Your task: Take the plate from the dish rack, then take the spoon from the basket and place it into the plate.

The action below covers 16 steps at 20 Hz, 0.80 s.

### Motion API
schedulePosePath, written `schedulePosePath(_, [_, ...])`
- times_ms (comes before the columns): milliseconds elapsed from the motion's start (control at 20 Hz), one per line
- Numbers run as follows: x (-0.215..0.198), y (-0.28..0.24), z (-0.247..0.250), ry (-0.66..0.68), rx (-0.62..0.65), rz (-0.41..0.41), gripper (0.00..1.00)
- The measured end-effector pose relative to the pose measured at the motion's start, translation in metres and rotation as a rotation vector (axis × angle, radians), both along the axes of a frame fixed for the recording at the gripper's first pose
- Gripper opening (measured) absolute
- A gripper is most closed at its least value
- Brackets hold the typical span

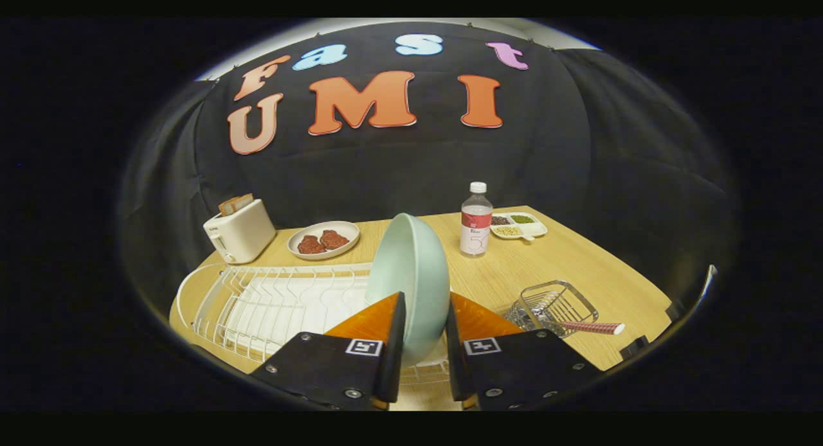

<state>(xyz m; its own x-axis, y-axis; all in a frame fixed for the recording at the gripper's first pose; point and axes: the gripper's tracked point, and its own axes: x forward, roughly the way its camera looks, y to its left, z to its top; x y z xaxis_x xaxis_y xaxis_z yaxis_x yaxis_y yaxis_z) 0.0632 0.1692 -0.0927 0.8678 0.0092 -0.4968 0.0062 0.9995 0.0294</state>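
Observation:
A pale green plate (411,272) stands on its edge between my two fingers, and my gripper (424,304) is shut on its lower rim. The plate is over the right end of the white wire dish rack (270,304); I cannot tell whether it still touches the rack. To the right of my fingers stands a small wire basket (553,304) on the wooden table. A spoon with a red patterned handle (595,328) lies in the basket, its handle sticking out to the right.
A white toaster (239,231) with bread stands beyond the rack. Next to it is a plate with two brown pieces of food (323,240). A water bottle (476,221) and a divided snack tray (517,225) stand beyond the basket.

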Motion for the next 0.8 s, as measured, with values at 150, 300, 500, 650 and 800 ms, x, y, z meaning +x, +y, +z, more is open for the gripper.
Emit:
schedulePosePath(150, [0.0, 0.0, 0.005, -0.002, -0.056, -0.048, 0.25])
schedulePosePath(300, [0.005, -0.002, 0.017, -0.038, -0.087, -0.091, 0.17])
schedulePosePath(500, [0.012, -0.013, 0.03, -0.073, -0.132, -0.132, 0.09])
schedulePosePath(650, [0.014, -0.016, 0.033, -0.075, -0.127, -0.152, 0.09])
schedulePosePath(800, [0.016, -0.019, 0.048, -0.118, -0.166, -0.16, 0.09])
